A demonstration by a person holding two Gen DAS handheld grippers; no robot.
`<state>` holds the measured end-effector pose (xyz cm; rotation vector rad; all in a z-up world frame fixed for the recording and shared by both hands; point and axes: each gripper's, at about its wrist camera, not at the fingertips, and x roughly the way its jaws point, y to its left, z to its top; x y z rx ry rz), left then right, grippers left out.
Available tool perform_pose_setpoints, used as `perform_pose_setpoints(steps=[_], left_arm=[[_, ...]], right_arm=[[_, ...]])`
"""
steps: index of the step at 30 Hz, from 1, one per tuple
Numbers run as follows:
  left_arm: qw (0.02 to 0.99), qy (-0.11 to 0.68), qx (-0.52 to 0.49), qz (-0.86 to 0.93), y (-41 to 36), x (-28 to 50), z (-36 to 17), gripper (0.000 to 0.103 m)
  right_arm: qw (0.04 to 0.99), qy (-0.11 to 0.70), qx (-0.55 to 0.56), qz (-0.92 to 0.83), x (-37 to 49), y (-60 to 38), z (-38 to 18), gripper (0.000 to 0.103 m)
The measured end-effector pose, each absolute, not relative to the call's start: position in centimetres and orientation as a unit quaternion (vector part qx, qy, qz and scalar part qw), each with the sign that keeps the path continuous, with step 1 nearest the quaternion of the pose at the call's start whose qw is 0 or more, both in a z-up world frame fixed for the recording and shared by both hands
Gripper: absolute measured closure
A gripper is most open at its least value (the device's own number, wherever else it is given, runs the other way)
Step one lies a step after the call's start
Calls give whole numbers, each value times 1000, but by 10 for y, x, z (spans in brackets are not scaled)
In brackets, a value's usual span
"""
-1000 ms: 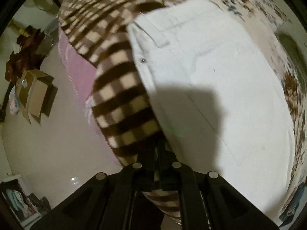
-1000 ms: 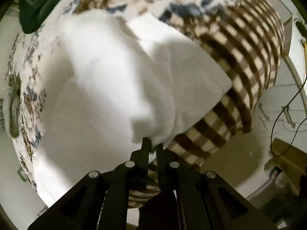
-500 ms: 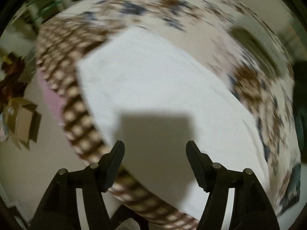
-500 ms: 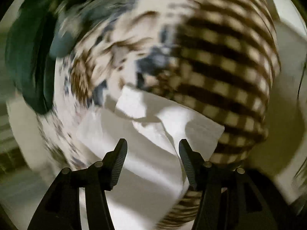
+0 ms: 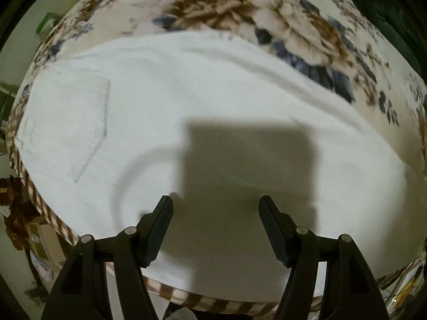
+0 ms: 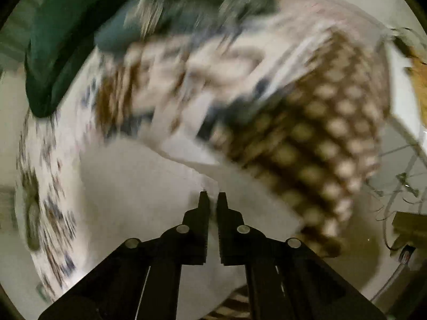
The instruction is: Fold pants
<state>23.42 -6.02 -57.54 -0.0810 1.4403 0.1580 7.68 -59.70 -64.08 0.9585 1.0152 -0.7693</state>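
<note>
White pants [image 5: 186,101] lie flat on a bed with a floral cover [image 5: 267,21]; a back pocket shows at the left. My left gripper [image 5: 216,208] is open and empty, held just above the near part of the pants. In the blurred right wrist view, the pants [image 6: 138,192] lie under my right gripper [image 6: 211,198], whose fingers are nearly closed with a narrow gap; I cannot tell whether cloth is pinched between them.
A brown and cream checked blanket [image 6: 320,144] covers the bed's side and edge [image 5: 213,301]. A dark green cloth [image 6: 61,40] lies at the far left of the bed. Cables and a box [image 6: 405,226] are on the floor at the right.
Both grippers let go of the pants and opened half a second ago. The left stays open and has moved over the pants. The right has closed again to a narrow gap.
</note>
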Motion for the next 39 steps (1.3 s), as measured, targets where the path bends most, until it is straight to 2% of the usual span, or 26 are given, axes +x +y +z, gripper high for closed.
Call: perform_pose_setpoints(steps=[2, 4, 5, 6, 8, 11, 14, 16, 21, 22, 23, 25, 28, 30, 31, 32, 33, 37, 38, 39], left_arm=[[743, 664, -34, 74, -59, 233, -582, 38], [743, 665, -31, 73, -59, 232, -586, 38], [741, 666, -27, 73, -59, 232, -588, 37], [739, 669, -25, 73, -61, 234, -590, 36], [736, 673, -23, 73, -62, 234, -592, 36], [732, 677, -20, 69, -63, 240, -595, 33], [731, 679, -18, 66, -59, 237, -601, 31], [730, 680, -18, 66, -59, 237, -603, 30], [730, 680, -16, 71, -62, 234, -606, 26], [730, 680, -17, 72, -62, 234, -607, 26], [729, 680, -16, 73, -63, 233, -608, 25], [728, 681, -16, 74, -63, 231, -609, 24], [727, 682, -15, 77, -60, 235, -611, 20], [726, 683, -17, 77, -56, 251, -614, 18], [726, 683, -18, 77, -58, 259, -619, 18], [725, 684, -20, 78, -54, 261, -618, 17], [724, 685, -21, 78, -53, 262, -619, 17], [724, 685, -21, 82, -50, 266, -623, 16], [724, 684, -20, 83, -51, 266, -624, 16], [725, 683, -18, 84, -52, 267, -626, 15]], right_arm=[[690, 455, 446, -343, 61, -606, -640, 97], [681, 500, 431, -317, 68, -606, -658, 94], [672, 520, 428, -309, 66, -608, -666, 82], [661, 536, 428, -304, 64, -611, -672, 76], [659, 522, 453, -296, 57, -616, -670, 65], [669, 479, 482, -301, 49, -628, -658, 54], [683, 452, 505, -272, 70, -647, -656, 48], [692, 461, 497, -249, 96, -657, -660, 44], [665, 544, 491, -150, 158, -647, -690, 45], [675, 562, 453, -153, 166, -637, -686, 62], [701, 567, 403, -158, 171, -628, -675, 103], [740, 541, 353, -189, 168, -624, -648, 103], [762, 486, 353, -241, 146, -637, -619, 102], [741, 505, 385, -218, 145, -650, -630, 99], [722, 529, 396, -206, 151, -653, -640, 83], [703, 551, 407, -191, 157, -654, -653, 59], [693, 563, 414, -178, 158, -656, -661, 53], [662, 638, 371, -131, 164, -633, -693, 52], [669, 642, 350, -133, 163, -627, -694, 62], [684, 639, 324, -140, 161, -621, -691, 79]])
